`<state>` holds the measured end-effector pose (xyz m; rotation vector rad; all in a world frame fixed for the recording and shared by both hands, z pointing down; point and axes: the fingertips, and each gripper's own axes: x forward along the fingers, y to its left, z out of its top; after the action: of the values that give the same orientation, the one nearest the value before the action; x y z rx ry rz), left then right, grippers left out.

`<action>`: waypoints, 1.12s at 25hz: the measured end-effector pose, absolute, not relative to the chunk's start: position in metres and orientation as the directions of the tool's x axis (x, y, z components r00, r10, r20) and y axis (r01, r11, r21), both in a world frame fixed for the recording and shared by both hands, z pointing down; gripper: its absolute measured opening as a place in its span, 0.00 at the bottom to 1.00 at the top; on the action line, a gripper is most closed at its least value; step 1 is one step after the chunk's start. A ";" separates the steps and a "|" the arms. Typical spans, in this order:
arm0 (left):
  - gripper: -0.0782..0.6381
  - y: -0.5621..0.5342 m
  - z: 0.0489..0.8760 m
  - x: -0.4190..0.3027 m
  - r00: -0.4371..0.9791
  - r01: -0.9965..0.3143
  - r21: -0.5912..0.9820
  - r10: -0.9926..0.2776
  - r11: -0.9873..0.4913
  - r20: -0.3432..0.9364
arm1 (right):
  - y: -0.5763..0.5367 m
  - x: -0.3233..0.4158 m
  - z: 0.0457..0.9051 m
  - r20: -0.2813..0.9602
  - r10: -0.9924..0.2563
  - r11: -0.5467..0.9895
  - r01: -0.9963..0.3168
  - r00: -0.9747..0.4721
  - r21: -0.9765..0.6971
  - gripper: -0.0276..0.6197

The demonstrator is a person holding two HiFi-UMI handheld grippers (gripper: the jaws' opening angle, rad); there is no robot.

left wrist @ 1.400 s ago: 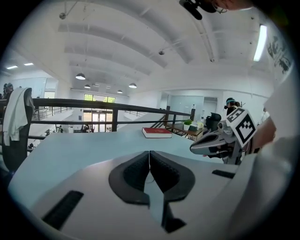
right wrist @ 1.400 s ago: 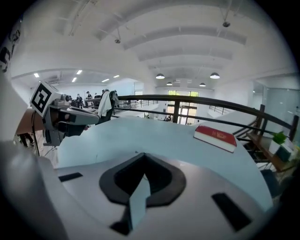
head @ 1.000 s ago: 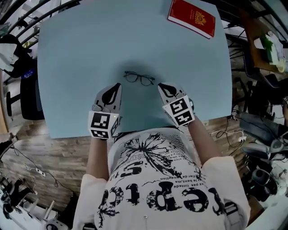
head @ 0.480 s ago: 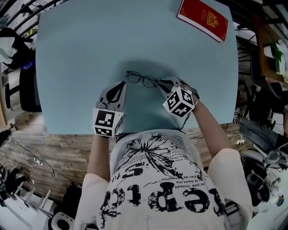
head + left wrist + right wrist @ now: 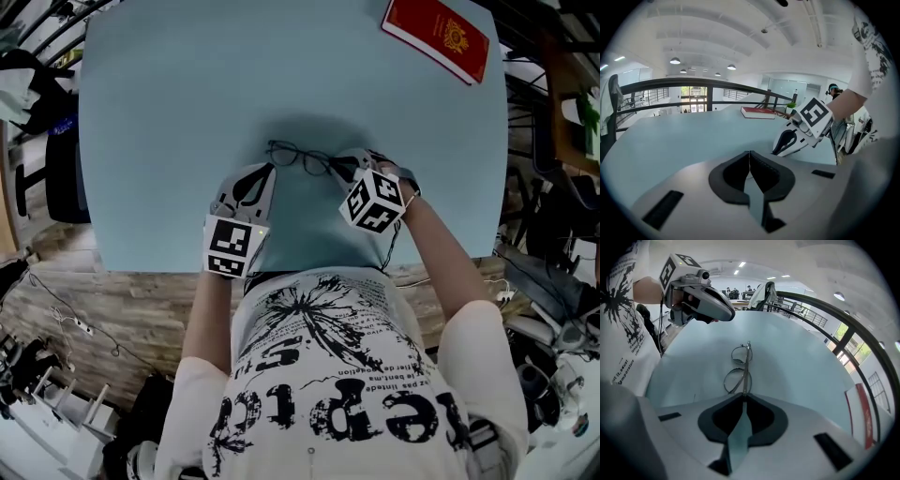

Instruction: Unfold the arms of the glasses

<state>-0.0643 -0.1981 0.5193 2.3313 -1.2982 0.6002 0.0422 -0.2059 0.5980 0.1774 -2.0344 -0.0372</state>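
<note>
The thin dark-framed glasses (image 5: 300, 157) lie folded on the pale blue table (image 5: 169, 112). In the right gripper view the glasses (image 5: 739, 369) run straight away from the jaws, and their near end sits between the tips. My right gripper (image 5: 341, 169) (image 5: 743, 397) is at the glasses' right end; its jaws have just been closing and now pinch that end. My left gripper (image 5: 266, 172) (image 5: 749, 155) is shut with nothing in it, its tip just short of the left lens and apart from it.
A red book (image 5: 438, 36) lies at the table's far right corner, well away from the glasses. The table's near edge runs just under both hands, with wood floor below. Chairs, cables and clutter surround the table.
Both grippers have moved forward and down to the glasses. The right one has rolled over and come onto the glasses' right end. The left has drawn close to the left lens.
</note>
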 end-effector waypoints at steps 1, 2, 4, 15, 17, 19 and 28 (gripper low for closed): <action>0.13 -0.198 0.520 -0.063 0.479 -0.859 0.133 -0.684 -0.495 0.551 | -0.206 0.042 0.598 0.886 -0.139 0.989 -0.102 -0.442 0.105 0.10; 0.13 -0.198 0.522 -0.063 0.480 -0.855 0.126 -0.677 -0.502 0.559 | -0.206 0.042 0.598 0.887 -0.138 0.990 -0.098 -0.441 0.105 0.10; 0.14 -0.198 0.528 -0.061 0.473 -0.845 0.097 -0.650 -0.526 0.594 | -0.206 0.042 0.596 0.888 -0.139 0.990 -0.090 -0.439 0.110 0.10; 0.20 -0.196 0.550 -0.012 0.498 -0.397 -0.099 -0.305 -0.912 0.812 | -0.192 0.050 0.590 0.904 -0.082 0.994 0.032 -0.419 0.105 0.10; 0.20 -0.196 0.554 -0.005 0.478 -0.311 -0.115 -0.259 -0.944 0.839 | -0.191 0.050 0.589 0.906 -0.080 0.994 0.032 -0.416 0.103 0.10; 0.20 -0.192 0.558 0.004 0.462 -0.224 -0.119 -0.213 -0.967 0.861 | -0.190 0.051 0.589 0.907 -0.077 0.995 0.029 -0.414 0.097 0.10; 0.20 -0.184 0.577 0.041 0.405 0.011 -0.163 -0.145 -0.987 0.903 | -0.186 0.062 0.593 0.919 -0.055 0.996 0.044 -0.392 0.079 0.10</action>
<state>0.0414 -0.1836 0.5771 2.7498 -0.1319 1.7921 0.0619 -0.1860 0.5927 0.0081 -1.9702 -0.1061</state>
